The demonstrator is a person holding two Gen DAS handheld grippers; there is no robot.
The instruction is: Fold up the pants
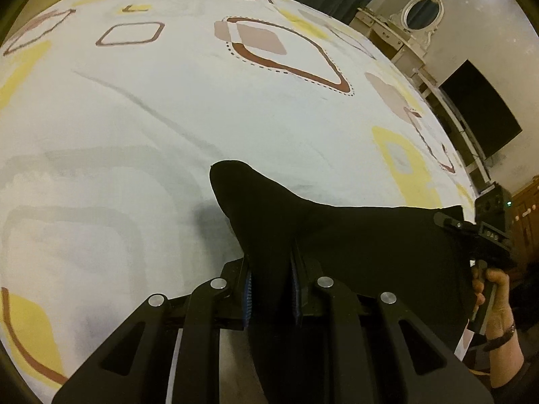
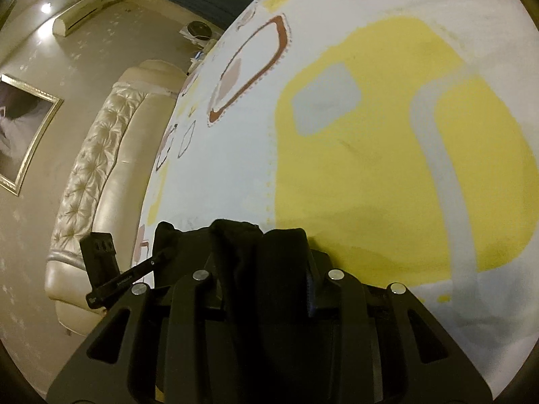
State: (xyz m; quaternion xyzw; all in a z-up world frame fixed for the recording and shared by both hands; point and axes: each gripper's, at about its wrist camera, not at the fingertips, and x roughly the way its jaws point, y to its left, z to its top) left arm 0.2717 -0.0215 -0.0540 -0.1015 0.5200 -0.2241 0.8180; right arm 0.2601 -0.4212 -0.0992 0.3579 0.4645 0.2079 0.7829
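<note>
The left gripper [image 1: 271, 289] was nearly closed, its blue-ribbed pads [image 1: 248, 298] pinching a bunched corner of the black pants [image 1: 353, 235], while the right gripper [image 2: 266, 289] clamped a thicker gathered fold of the same cloth. The pants hung stretched between the two grippers, dark and creased, raised above the bedsheet [image 1: 161, 107]. That sheet was white with yellow, brown and grey shapes, and a cream tufted headboard [image 2: 101, 168] stood beyond the bed.
</note>
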